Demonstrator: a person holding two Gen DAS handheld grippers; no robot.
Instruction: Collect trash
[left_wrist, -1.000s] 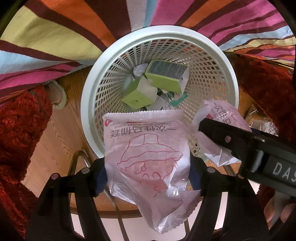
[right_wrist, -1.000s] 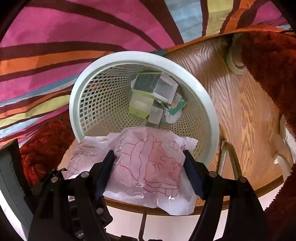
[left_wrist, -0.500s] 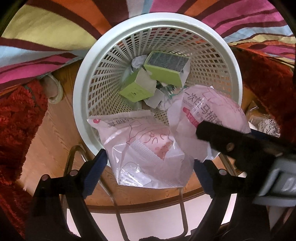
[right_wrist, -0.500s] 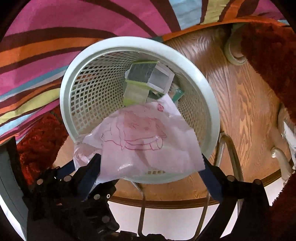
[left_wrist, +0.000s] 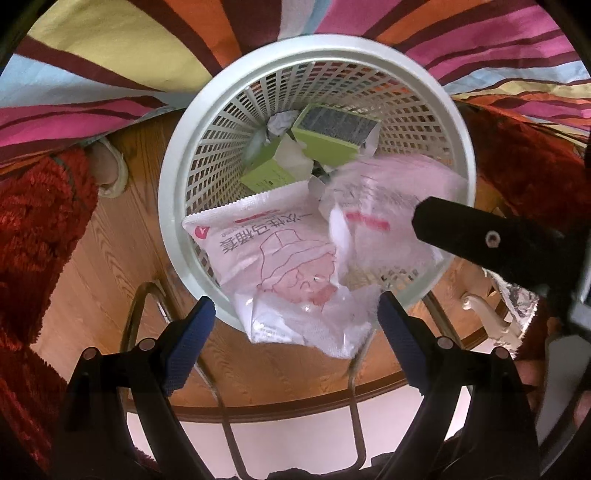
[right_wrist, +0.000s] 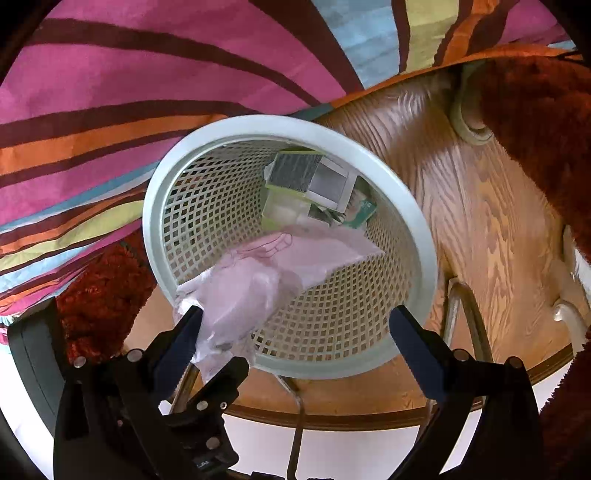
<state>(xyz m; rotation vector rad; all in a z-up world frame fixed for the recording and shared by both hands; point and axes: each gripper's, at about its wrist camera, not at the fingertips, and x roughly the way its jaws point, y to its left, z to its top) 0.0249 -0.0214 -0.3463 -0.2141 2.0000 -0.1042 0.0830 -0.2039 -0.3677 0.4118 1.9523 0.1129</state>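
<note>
Pink plastic, two packets of it, and both are out of my grip! My left gripper (left_wrist: 291, 325) has just been opening and stands apart now, blue pads clear on both sides of the printed pink packet (left_wrist: 273, 258), nothing pinched. That packet is tipping over the near rim of the white lattice basket (left_wrist: 173, 206), its top inside, its tail outside over the wooden floor (left_wrist: 110, 258).

My right gripper (right_wrist: 295, 332) has just been opening too, and is spread wide. The second pink packet (right_wrist: 255, 280) is a blur from this side, stretched from the basket's near-left rim down into the mesh, its crumpled end beside my left-hand pad. Whether it touches that pad I cannot tell.

Deeper in lie the green boxes (left_wrist: 325, 140) and crumpled paper, so the basket is filling.

Now the worry. The printed packet is balanced on the rim. If its heavier end is the one outside, it slides back onto the floor. Light film clings, too, so the second packet could drag out if I pull my right gripper away with it stuck to the pad. And the two packets overlap: one slipping may pull the other along.
</note>
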